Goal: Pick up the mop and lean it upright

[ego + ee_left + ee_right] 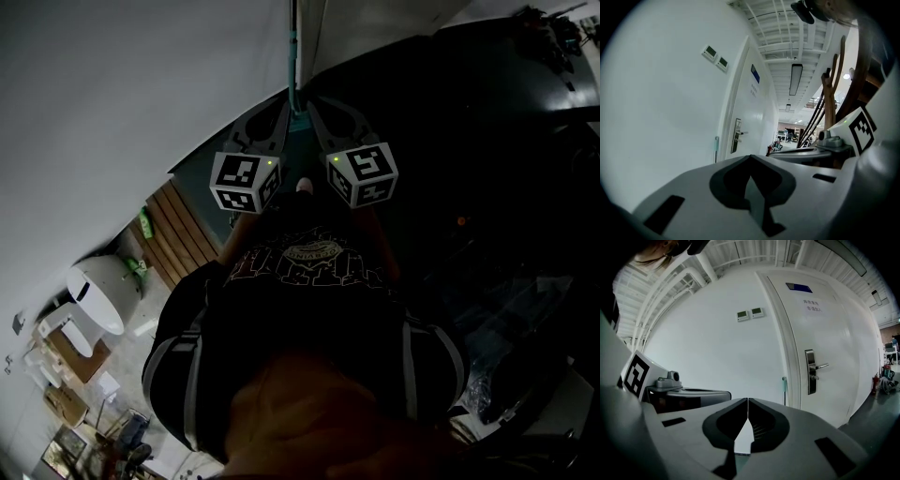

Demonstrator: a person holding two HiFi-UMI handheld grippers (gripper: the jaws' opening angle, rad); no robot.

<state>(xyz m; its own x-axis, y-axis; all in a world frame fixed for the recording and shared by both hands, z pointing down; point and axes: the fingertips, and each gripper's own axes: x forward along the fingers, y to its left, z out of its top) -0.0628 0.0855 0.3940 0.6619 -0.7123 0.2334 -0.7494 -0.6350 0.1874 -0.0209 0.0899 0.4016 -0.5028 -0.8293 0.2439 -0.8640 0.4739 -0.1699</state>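
The mop stands upright, its thin pole with a teal section leaning on the white wall beside the door frame. In the left gripper view its teal-tipped handle is some way ahead, and in the right gripper view the handle stands next to the door. My left gripper and right gripper point toward the pole's foot, side by side, apart from it. The jaws of both are shut with nothing between them: left gripper, right gripper.
A white door with a metal handle is right of the mop, and two wall panels hang to its left. Wooden slats, a white rounded appliance and boxes lie lower left. A wooden stand rises on the right.
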